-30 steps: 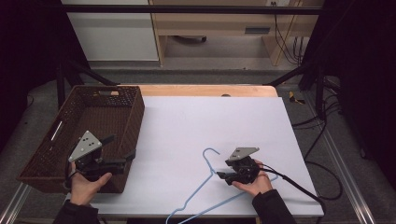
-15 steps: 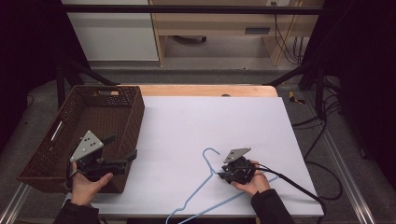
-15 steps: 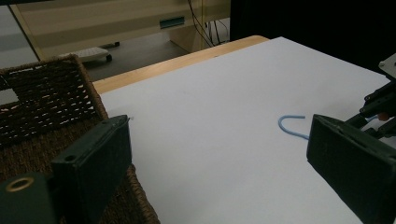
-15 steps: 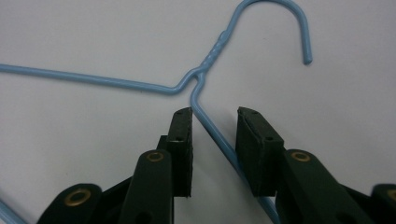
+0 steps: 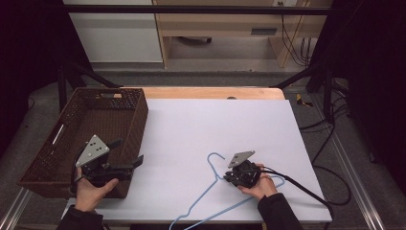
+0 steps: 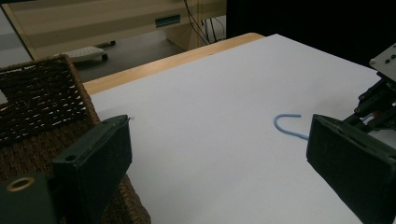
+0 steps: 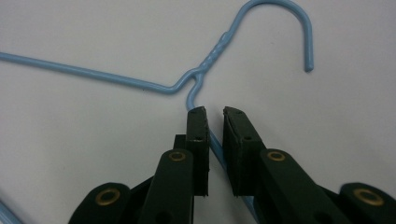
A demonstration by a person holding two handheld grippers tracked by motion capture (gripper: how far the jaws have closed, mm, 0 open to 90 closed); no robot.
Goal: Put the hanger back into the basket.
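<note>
Blue hanger (image 5: pixel 218 191) lies flat on white table (image 5: pixel 215 129), near front edge, well right of brown basket (image 5: pixel 91 129). Your right gripper (image 5: pixel 229 176) sits low over hanger, just below its neck; jaws nearly together, thin gap left, hanger wire (image 7: pixel 215 144) running between them. Cannot tell if wire is pinched. Your left gripper (image 5: pixel 139 160) waits beside basket's front corner, left of hanger, jaws wide apart, holding nothing.
</note>
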